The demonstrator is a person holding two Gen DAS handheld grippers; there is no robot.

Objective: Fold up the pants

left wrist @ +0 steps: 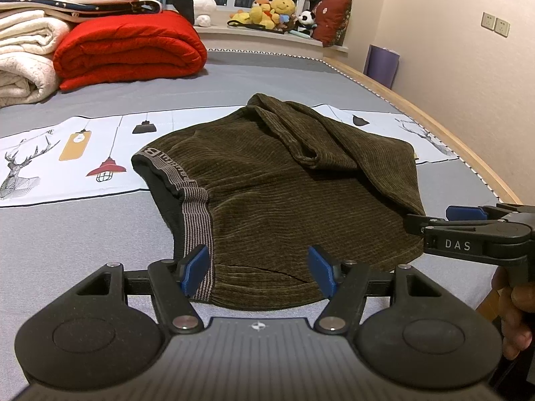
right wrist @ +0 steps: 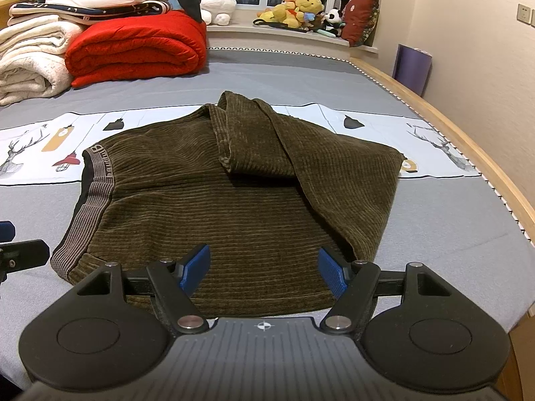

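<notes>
Olive-brown corduroy pants (left wrist: 284, 193) lie folded on the grey bed, striped waistband (left wrist: 197, 214) at the left, legs doubled back on top. They also show in the right wrist view (right wrist: 240, 207). My left gripper (left wrist: 259, 269) is open and empty over the near edge by the waistband. My right gripper (right wrist: 264, 269) is open and empty over the near edge, further right. The right gripper also shows at the right of the left wrist view (left wrist: 464, 224). The left gripper's tip shows at the left edge of the right wrist view (right wrist: 20, 254).
A red quilt (left wrist: 133, 50) and folded white blankets (left wrist: 26, 50) are stacked at the far left. Plush toys (left wrist: 274, 11) sit on the window sill. The bed's wooden rim (right wrist: 468, 147) runs along the right. A printed white band (left wrist: 67, 160) crosses the sheet.
</notes>
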